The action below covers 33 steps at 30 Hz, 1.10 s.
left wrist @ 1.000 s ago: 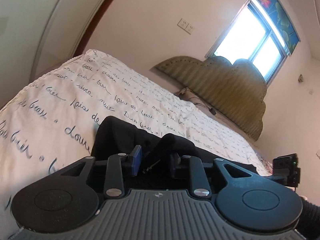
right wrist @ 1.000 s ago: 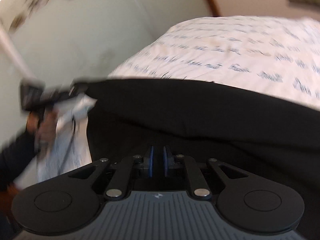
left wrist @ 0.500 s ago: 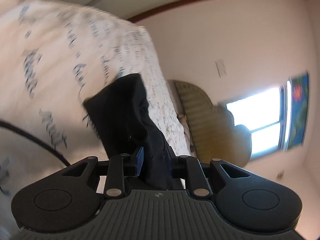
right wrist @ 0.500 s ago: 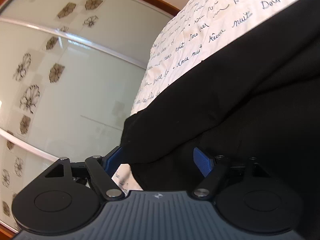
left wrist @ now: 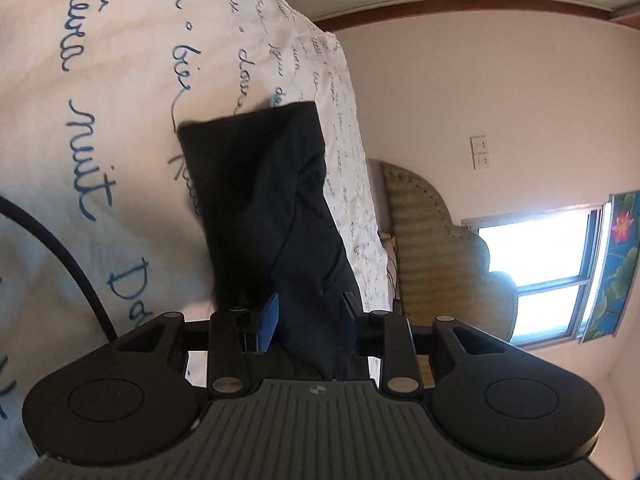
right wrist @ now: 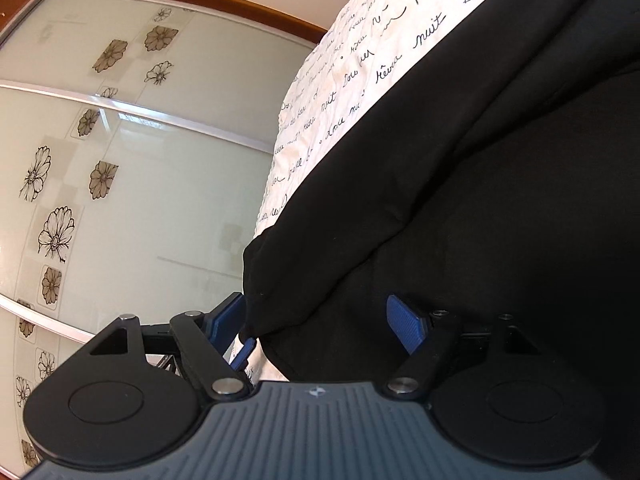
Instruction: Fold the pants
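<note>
The black pants (left wrist: 264, 200) lie folded on the white bedspread with blue script (left wrist: 100, 120). In the left wrist view a bunched fold of them fills the gap of my left gripper (left wrist: 309, 314). Its jaws are opening, and the cloth still touches both blue pads (left wrist: 269, 318). In the right wrist view the pants (right wrist: 460, 200) spread wide across the bed, their corner hanging at the bed's edge. My right gripper (right wrist: 316, 320) stands open around that corner. Its blue pads (right wrist: 404, 322) are well apart and do not press the cloth.
A black cable (left wrist: 60, 248) curves over the bedspread at the left. A padded headboard (left wrist: 432, 240), a window (left wrist: 540, 272) and a wall socket (left wrist: 480, 152) lie beyond. Sliding wardrobe doors with flower prints (right wrist: 120, 180) stand past the bed's edge.
Both grippers have rolled and sunk towards the bed. The right gripper went from shut to wide open, letting go of the pants. The left gripper's gap has widened around its fold.
</note>
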Each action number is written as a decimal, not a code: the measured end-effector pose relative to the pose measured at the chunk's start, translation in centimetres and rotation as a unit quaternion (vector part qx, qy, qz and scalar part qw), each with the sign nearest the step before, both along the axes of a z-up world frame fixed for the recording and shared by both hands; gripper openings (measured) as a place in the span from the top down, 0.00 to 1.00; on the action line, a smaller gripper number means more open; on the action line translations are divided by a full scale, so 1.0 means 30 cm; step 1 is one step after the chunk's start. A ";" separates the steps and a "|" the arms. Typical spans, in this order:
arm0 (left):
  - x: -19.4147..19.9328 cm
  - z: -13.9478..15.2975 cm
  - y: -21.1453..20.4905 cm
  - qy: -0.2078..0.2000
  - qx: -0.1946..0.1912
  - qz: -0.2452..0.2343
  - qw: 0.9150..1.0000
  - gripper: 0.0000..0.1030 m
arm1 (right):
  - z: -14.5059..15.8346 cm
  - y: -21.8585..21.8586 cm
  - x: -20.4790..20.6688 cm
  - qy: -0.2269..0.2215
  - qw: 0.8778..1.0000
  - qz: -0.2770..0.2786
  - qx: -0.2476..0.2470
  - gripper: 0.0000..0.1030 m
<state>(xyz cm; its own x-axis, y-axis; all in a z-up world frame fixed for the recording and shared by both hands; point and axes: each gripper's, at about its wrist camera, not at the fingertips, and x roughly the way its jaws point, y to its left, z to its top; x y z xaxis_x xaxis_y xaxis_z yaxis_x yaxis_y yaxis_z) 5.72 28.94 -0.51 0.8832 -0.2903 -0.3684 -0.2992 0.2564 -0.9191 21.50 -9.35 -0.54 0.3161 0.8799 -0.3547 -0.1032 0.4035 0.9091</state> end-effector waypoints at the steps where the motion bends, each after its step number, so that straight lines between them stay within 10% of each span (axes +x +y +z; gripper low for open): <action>1: 0.005 0.000 -0.003 0.002 0.003 -0.004 1.000 0.61 | 0.001 -0.003 0.001 -0.001 1.000 -0.001 0.002 0.24; 14: 0.102 -0.031 -0.039 0.064 0.040 0.027 0.997 0.56 | -0.011 -0.015 -0.016 0.006 1.000 -0.014 0.010 0.24; 18: 0.149 0.005 -0.035 0.073 0.087 0.040 0.993 0.94 | -0.016 -0.021 -0.030 0.008 1.000 -0.021 0.014 0.24; 33: 0.200 0.314 0.018 -0.065 0.105 -0.014 0.992 0.98 | -0.061 -0.128 0.072 0.079 0.977 -0.171 0.098 0.20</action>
